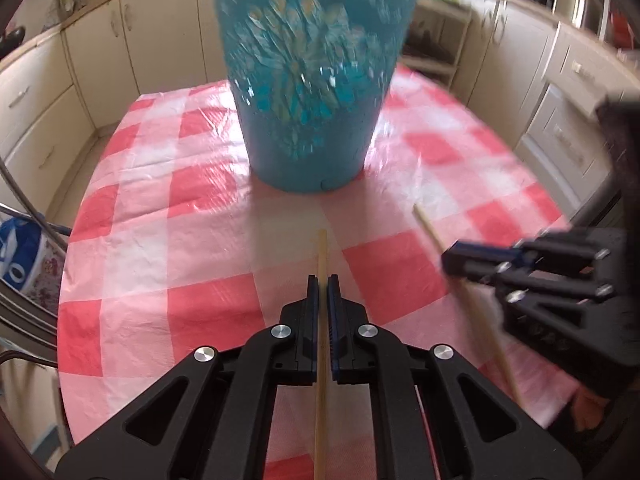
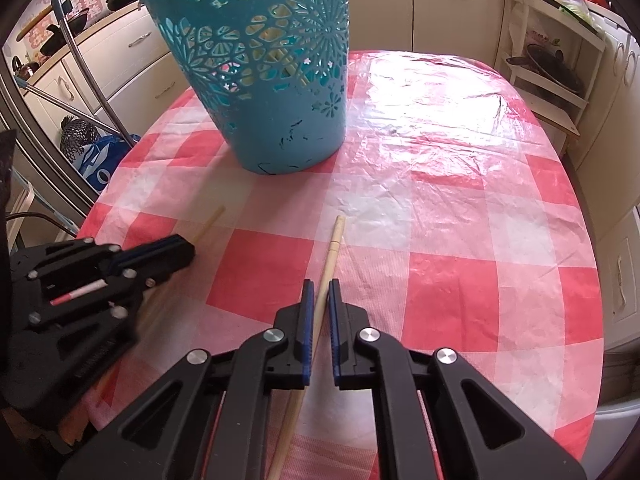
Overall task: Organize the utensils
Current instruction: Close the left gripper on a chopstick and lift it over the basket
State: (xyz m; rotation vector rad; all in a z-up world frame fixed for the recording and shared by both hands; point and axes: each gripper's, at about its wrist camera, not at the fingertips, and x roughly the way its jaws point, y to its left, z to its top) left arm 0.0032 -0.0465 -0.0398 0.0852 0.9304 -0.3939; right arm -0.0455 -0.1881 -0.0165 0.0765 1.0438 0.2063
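Observation:
A teal basket with flower-shaped cut-outs stands upright at the far side of the table; the same basket shows pale sticks inside through its holes. My left gripper is shut on a wooden chopstick that pokes out past its fingertips toward the basket. My right gripper is shut on a second wooden chopstick. In the left wrist view the right gripper sits to the right with its chopstick. The left gripper appears at the left of the right wrist view.
A red-and-white checked plastic cloth covers the rounded table. Cream kitchen cabinets surround it. A white shelf rack with pans stands at the back right. A metal frame and a blue bag lie off the table's left edge.

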